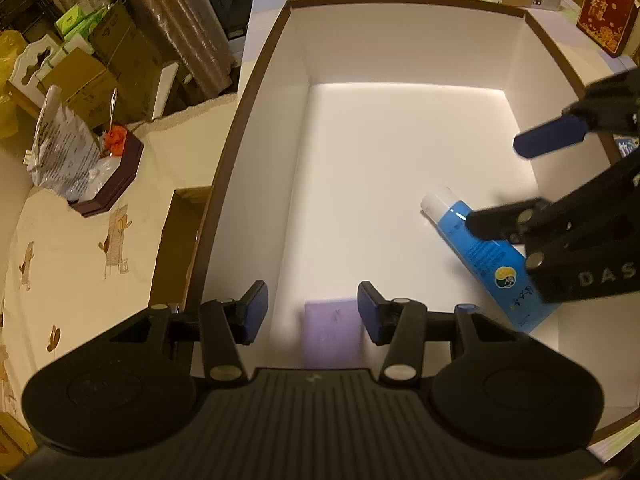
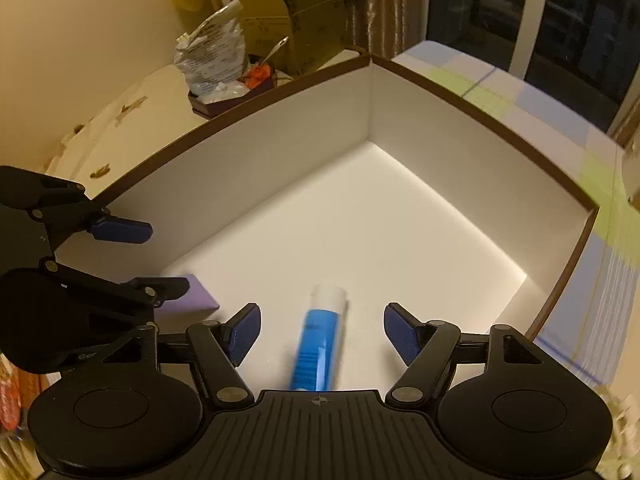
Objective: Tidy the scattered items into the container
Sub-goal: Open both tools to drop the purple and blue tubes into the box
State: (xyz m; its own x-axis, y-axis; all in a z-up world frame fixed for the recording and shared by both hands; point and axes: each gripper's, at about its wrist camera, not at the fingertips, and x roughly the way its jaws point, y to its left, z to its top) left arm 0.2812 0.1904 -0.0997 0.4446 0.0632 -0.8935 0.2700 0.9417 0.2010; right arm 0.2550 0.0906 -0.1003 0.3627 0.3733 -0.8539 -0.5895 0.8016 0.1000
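Note:
A large white box with a brown rim (image 1: pixel 256 80) (image 2: pixel 472 108) fills both views. On its floor lies a blue tube with a white cap (image 1: pixel 480 256) (image 2: pixel 318 336), blurred in the right wrist view. A purple block (image 1: pixel 332 332) (image 2: pixel 192 300) also lies on the floor, blurred in the left wrist view. My left gripper (image 1: pixel 312 312) (image 2: pixel 160 258) hovers open over the purple block, not touching it. My right gripper (image 2: pixel 322 334) (image 1: pixel 496 184) hangs open above the tube, its fingers clear on either side.
Outside the box on the left, a cloth-covered table (image 1: pixel 80 264) holds a dark tray (image 1: pixel 120 176) with a crumpled bag (image 2: pixel 212 56) and an orange item. Cardboard boxes (image 1: pixel 92 76) stand behind. A red box (image 1: pixel 608 12) and a white carton sit beyond the far rim.

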